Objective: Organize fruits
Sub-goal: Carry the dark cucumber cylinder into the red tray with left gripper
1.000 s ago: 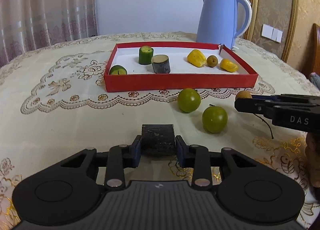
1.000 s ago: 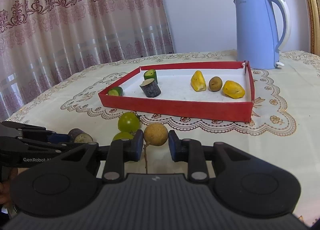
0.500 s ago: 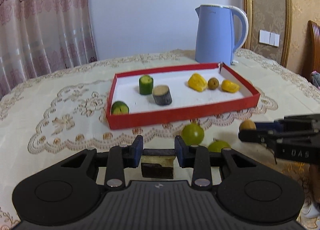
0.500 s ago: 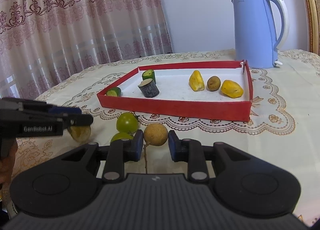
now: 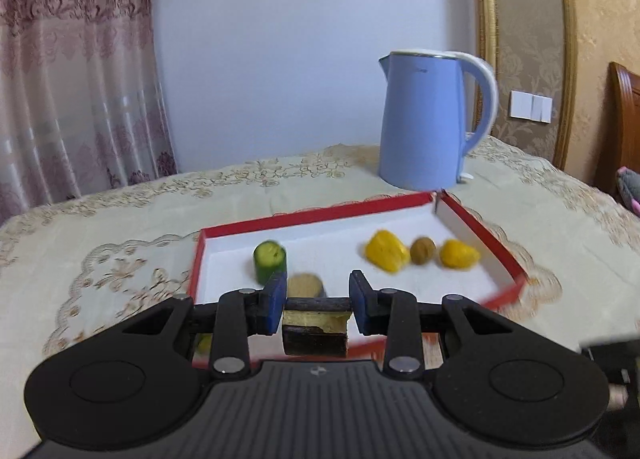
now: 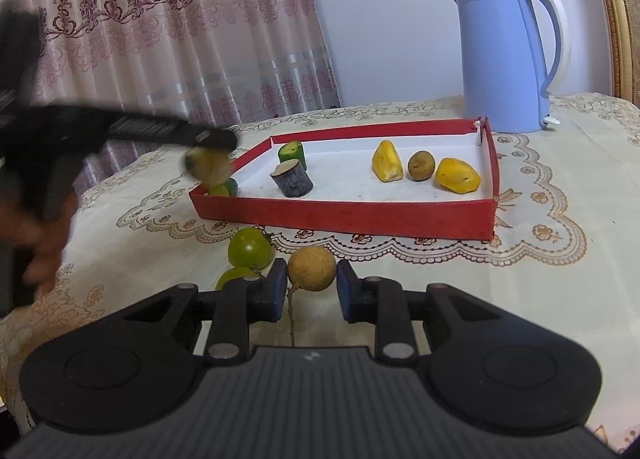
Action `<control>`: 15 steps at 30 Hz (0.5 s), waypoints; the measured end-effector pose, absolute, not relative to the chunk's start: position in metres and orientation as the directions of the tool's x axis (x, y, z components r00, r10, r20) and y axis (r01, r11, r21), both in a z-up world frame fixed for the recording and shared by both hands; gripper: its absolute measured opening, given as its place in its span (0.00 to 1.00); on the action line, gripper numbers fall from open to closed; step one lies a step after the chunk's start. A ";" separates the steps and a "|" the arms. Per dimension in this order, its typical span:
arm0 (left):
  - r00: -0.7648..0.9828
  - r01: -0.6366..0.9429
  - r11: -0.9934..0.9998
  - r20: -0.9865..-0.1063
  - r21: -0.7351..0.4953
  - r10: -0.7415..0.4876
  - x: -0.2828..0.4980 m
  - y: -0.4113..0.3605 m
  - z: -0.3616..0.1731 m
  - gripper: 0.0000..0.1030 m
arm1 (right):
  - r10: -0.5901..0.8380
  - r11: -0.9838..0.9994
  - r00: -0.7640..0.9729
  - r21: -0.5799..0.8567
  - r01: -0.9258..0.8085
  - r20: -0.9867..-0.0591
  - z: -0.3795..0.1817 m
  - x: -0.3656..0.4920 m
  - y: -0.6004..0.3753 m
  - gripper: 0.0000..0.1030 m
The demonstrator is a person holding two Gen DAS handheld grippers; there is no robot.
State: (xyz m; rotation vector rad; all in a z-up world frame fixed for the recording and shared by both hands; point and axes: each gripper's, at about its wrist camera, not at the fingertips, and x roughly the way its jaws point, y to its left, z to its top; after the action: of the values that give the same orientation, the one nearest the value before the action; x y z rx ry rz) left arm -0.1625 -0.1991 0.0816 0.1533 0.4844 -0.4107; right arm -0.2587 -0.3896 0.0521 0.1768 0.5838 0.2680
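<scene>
Fingers of the left gripper (image 5: 317,305) pinch a dark-skinned cane chunk (image 5: 316,329) above the red tray's (image 6: 340,215) near-left corner, risking a slip or rim strike, while the right gripper (image 6: 312,289) clamps a brown longan (image 6: 312,268) over the counter (image 6: 540,279).

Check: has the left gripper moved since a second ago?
Yes. In the right wrist view the left gripper, shut on a dark cut piece, has risen from the table and gone toward the red tray's left corner.

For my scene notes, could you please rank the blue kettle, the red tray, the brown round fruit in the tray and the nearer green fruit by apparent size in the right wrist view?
1. red tray
2. blue kettle
3. green fruit, though nearness enlarges it
4. brown round fruit
</scene>
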 end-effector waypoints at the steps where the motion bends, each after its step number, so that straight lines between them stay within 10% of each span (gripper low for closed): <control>1: 0.806 0.415 0.909 -0.483 0.047 -0.343 -0.154 -0.204 0.082 0.33 | 0.299 0.950 0.801 0.241 -0.198 -0.520 0.052 -0.258 -0.390 0.25; 15: 0.736 0.523 0.852 -0.523 0.036 -0.430 -0.082 -0.260 0.046 0.33 | 0.321 0.940 0.789 0.280 -0.196 -0.523 0.049 -0.254 -0.394 0.25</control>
State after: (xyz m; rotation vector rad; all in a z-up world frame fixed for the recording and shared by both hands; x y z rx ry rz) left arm -0.0818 -0.2604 0.0457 0.1859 0.5263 -0.5262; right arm -0.2545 -0.3939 0.0489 0.2163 0.5998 0.2808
